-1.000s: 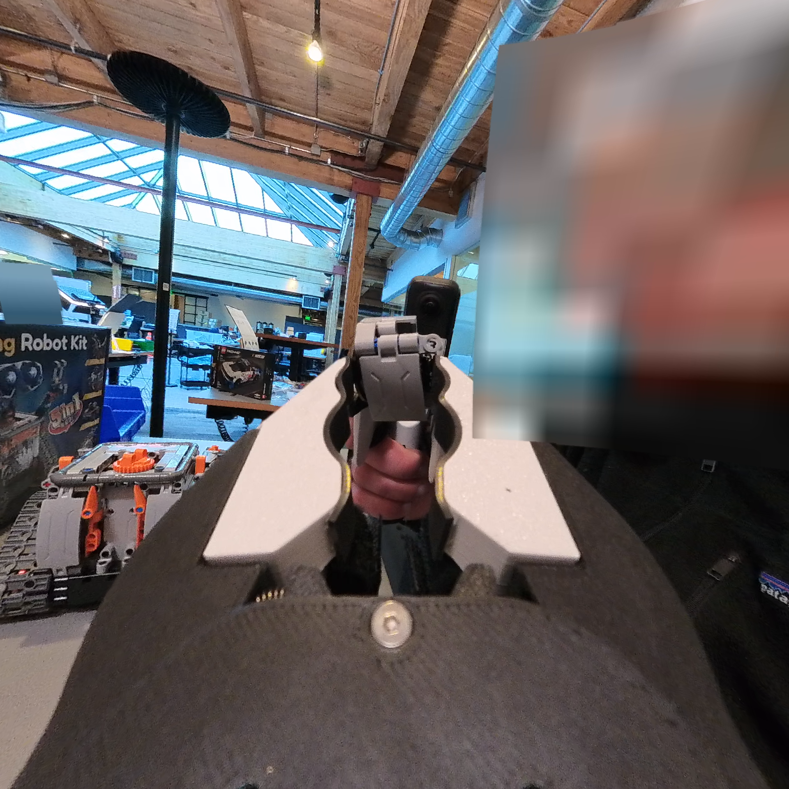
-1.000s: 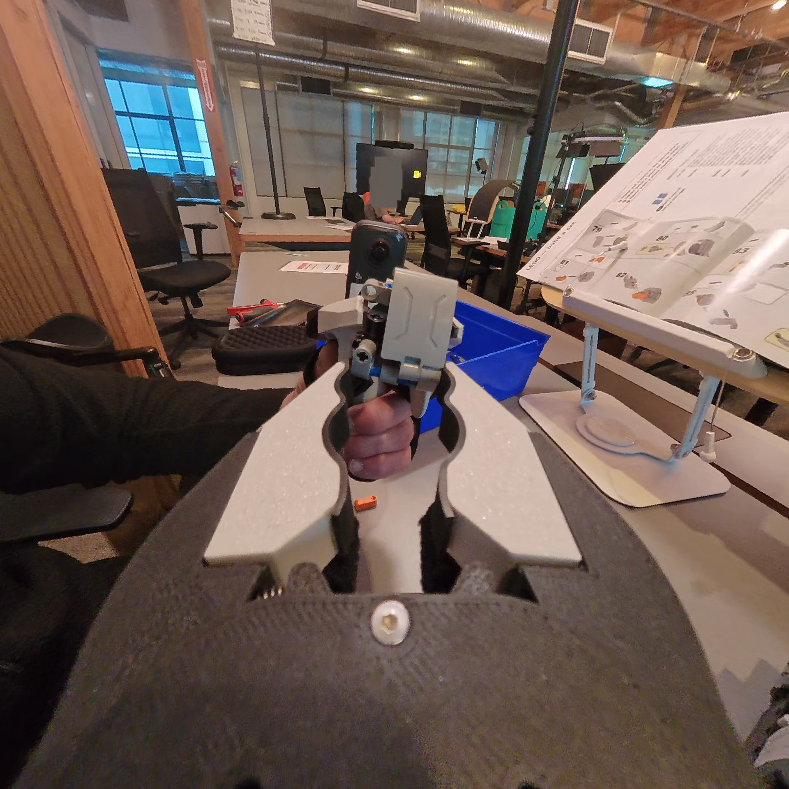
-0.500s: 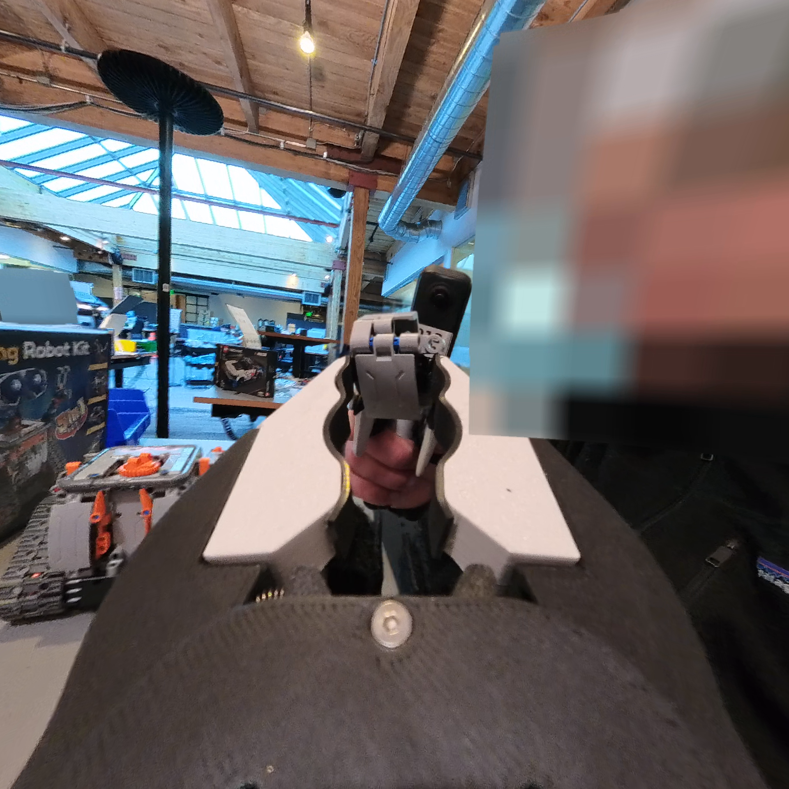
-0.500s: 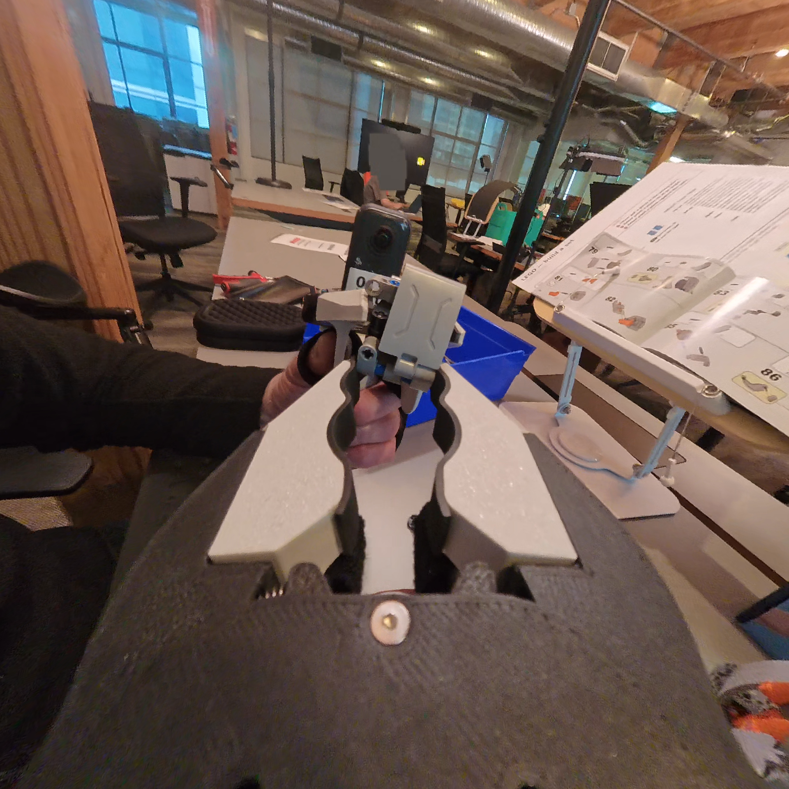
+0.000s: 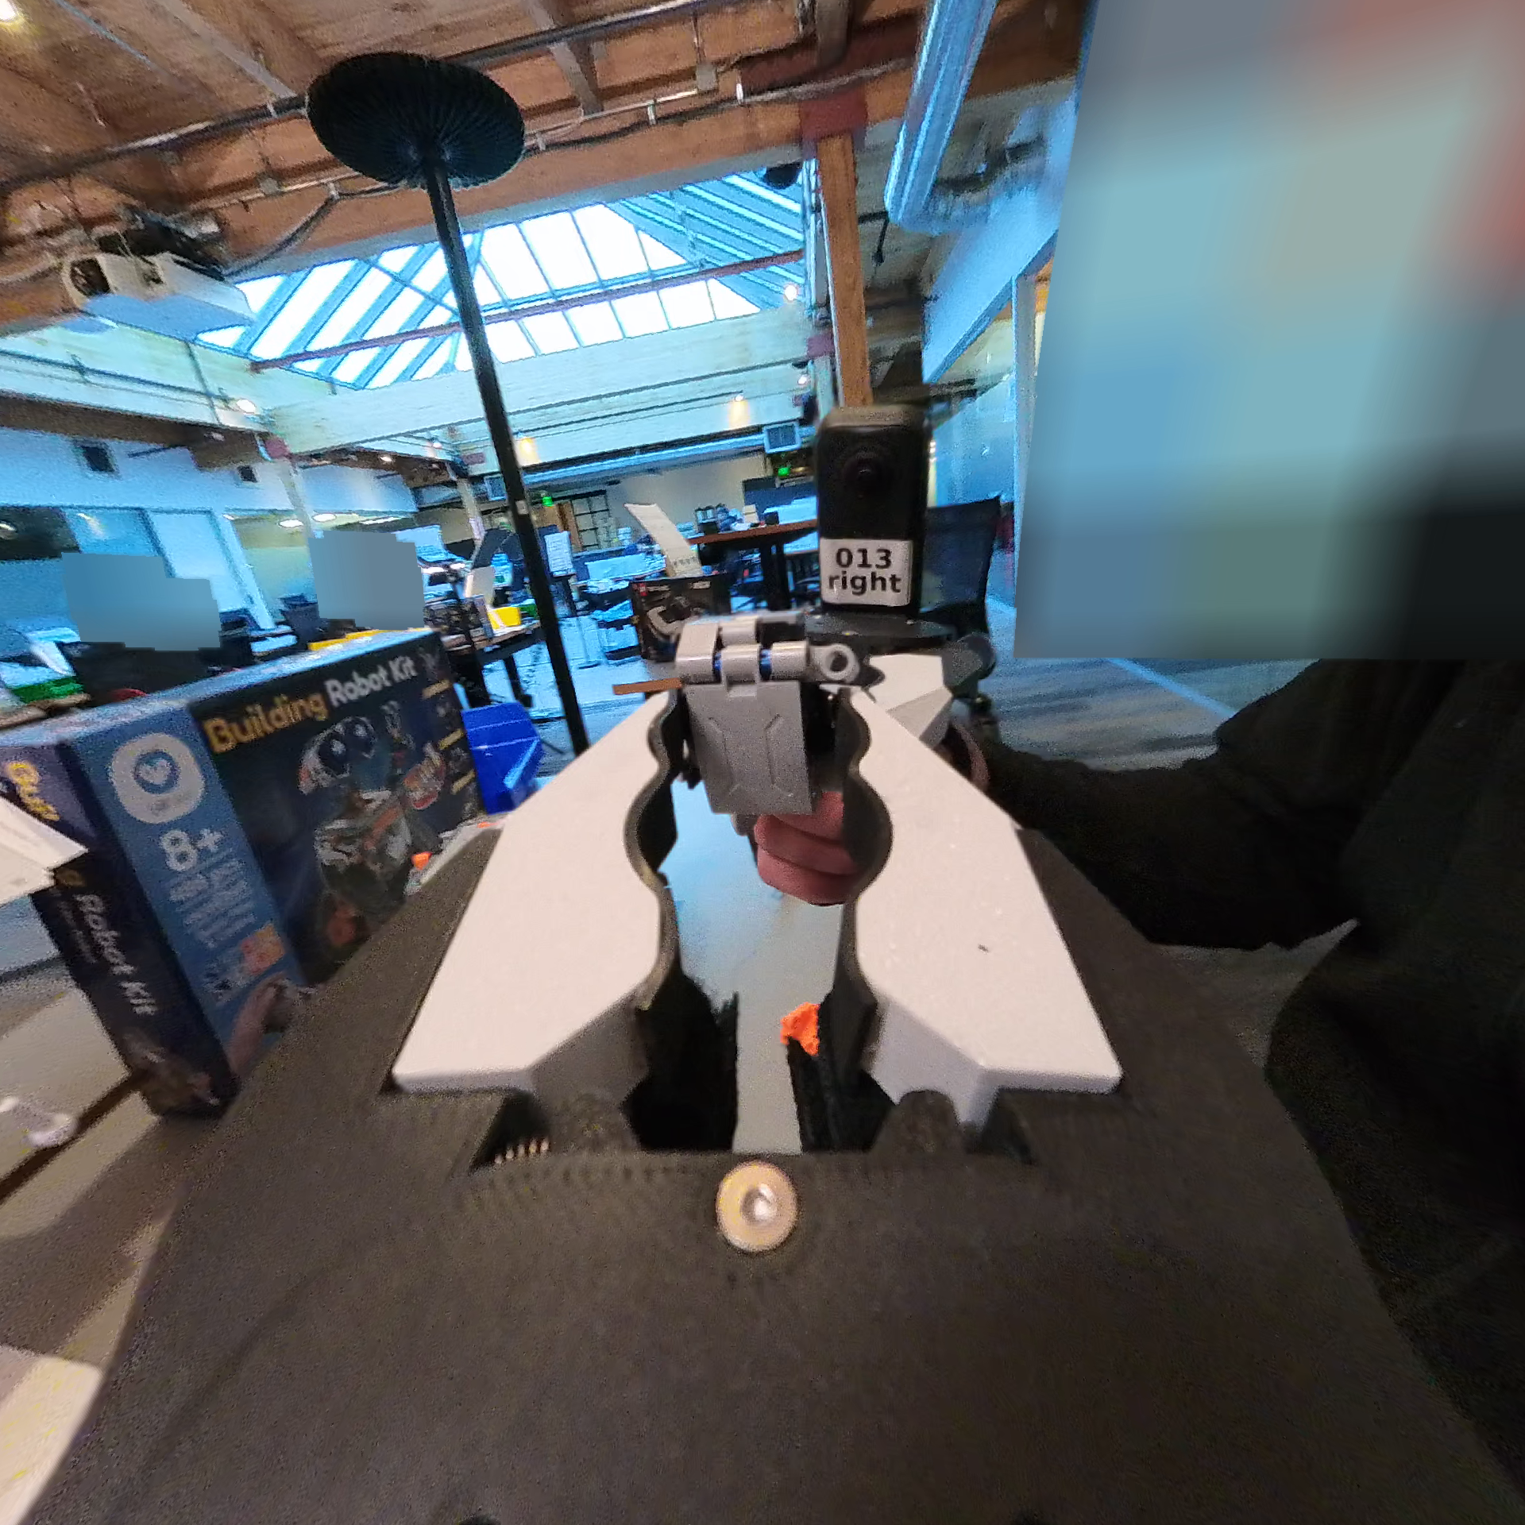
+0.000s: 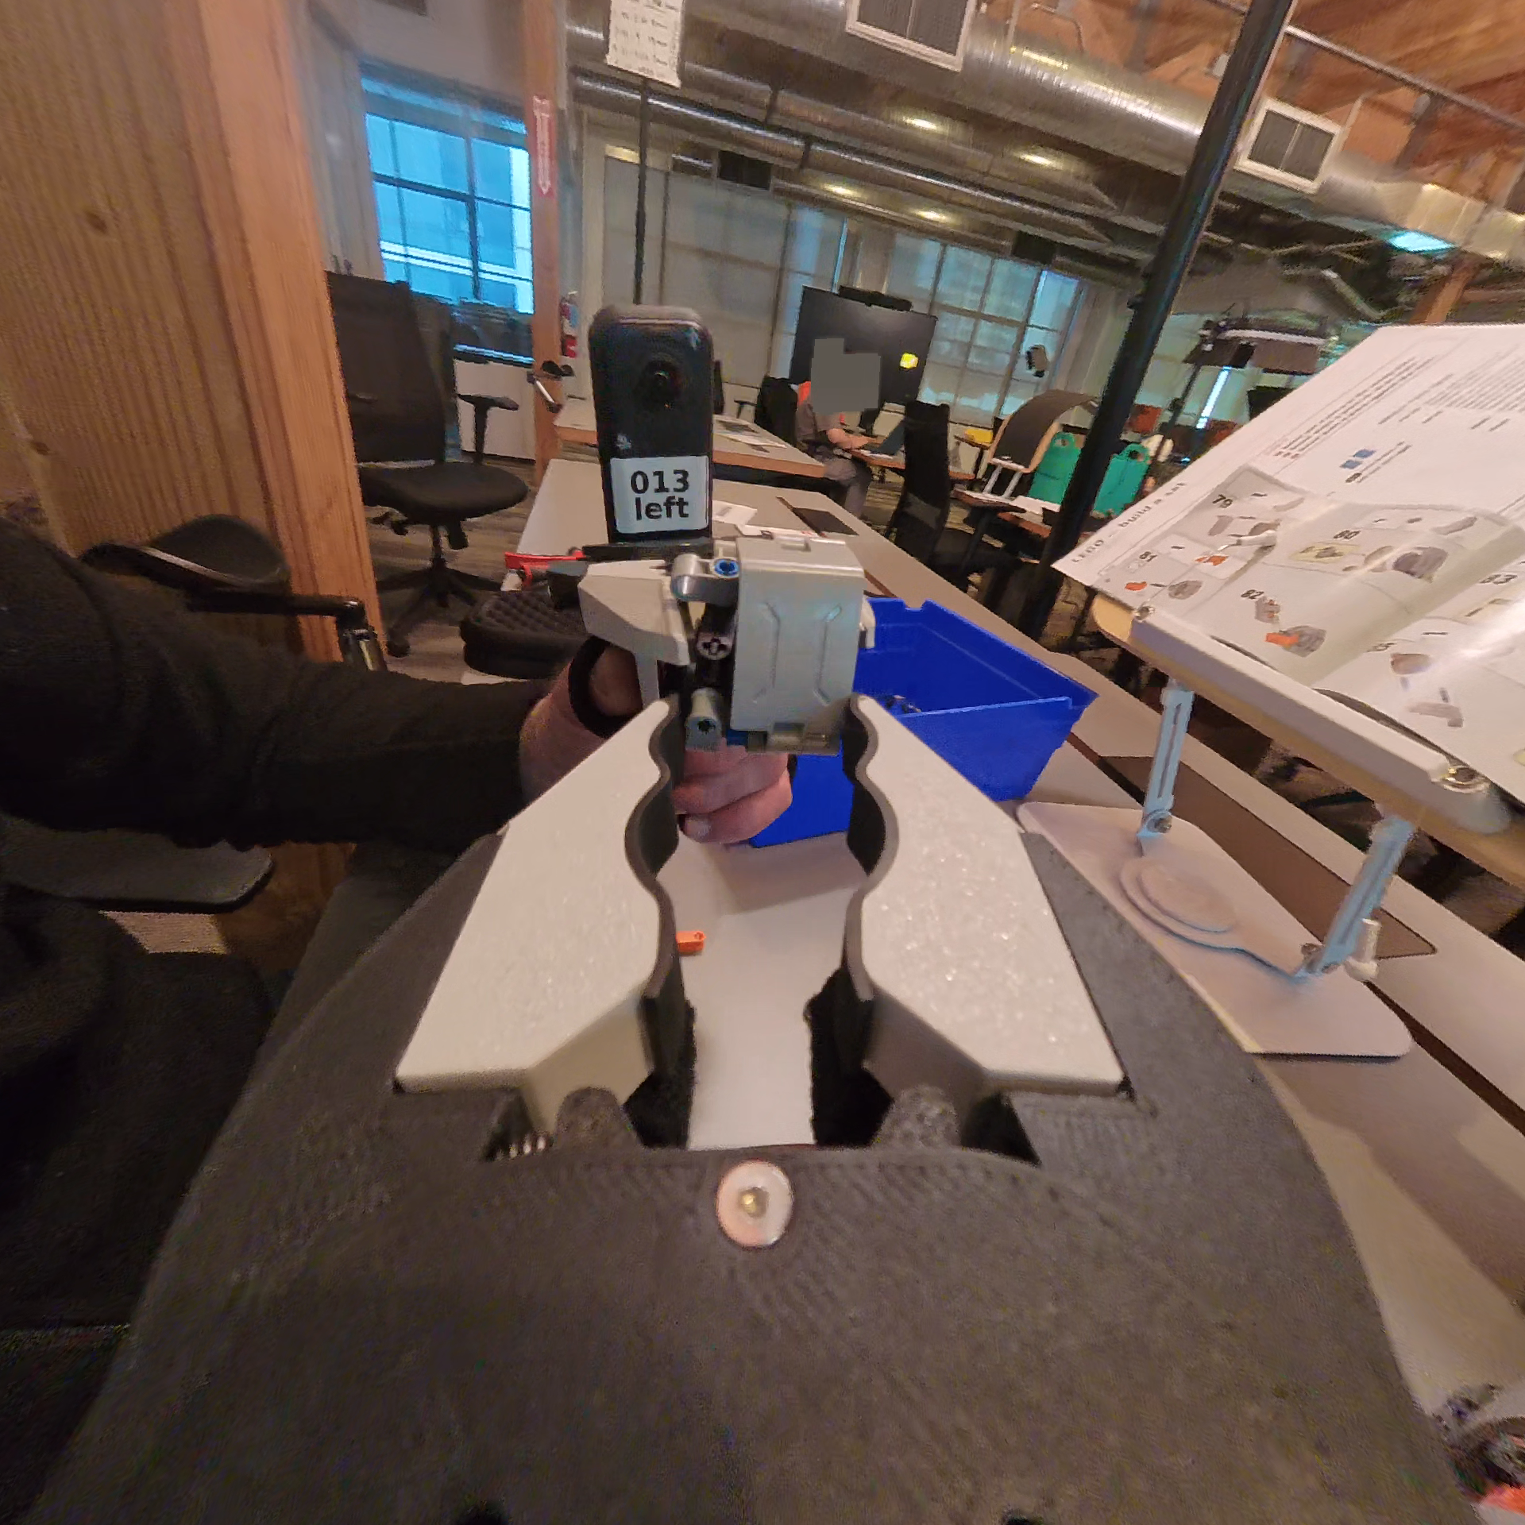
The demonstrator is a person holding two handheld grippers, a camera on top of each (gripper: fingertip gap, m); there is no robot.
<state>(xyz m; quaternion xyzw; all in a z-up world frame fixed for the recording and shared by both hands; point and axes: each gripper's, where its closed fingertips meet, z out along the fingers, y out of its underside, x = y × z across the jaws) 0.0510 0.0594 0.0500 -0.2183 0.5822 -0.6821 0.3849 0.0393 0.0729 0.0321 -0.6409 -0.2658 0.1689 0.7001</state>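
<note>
Kit box (image 5: 247, 833) nearer, blue bin (image 6: 965, 701) beyond

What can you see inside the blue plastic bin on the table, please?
In the blue plastic bin, only a few small dark pieces show by the far wall; the grey brick assembly hides the rest.

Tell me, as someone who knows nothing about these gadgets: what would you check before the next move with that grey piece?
1. Right gripper closed on the grey brick assembly: ok, a finger on each side.
2. Left gripper closed on the same assembly: ok, it looks clamped from the opposite side.
3. Parts of the assembly fully pushed together: cannot tell, the joints are hidden.
4. Table below free of strays: not ok, a small orange piece lies there.
5. Blue bin out of the way: ok, it sits behind the grippers.
6. Instruction booklet visible: ok, open on its stand.
</note>
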